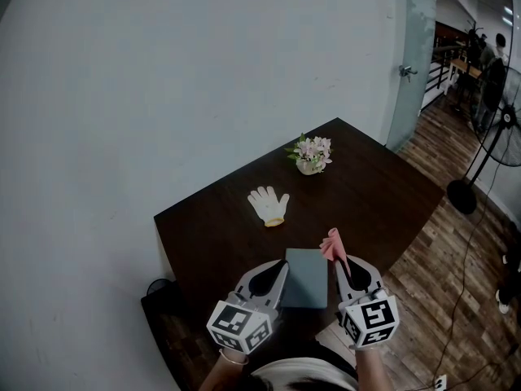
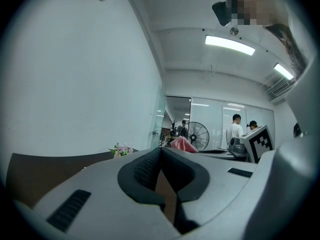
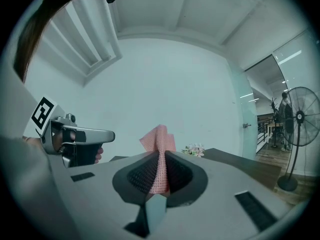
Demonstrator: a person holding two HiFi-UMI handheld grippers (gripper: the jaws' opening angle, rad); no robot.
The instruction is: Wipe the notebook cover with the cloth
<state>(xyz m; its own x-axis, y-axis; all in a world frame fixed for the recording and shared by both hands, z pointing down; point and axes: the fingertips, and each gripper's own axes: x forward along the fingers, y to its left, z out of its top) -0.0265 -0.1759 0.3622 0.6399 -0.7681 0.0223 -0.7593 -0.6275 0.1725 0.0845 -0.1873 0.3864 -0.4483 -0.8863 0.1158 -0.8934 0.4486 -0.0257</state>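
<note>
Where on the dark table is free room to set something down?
Bare: the dark wooden table right of the white glove and flower pot. Crowded: the near edge, grey notebook between left gripper and right gripper holding pink cloth.

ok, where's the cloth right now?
In the head view, the pink cloth is on the right, pinched in the right gripper. It sticks up past the fingers, beside the notebook's right edge.

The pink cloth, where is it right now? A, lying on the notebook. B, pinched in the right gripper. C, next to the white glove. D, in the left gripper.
B: in the right gripper view the pink cloth is pinched between the shut jaws of the right gripper.
</note>
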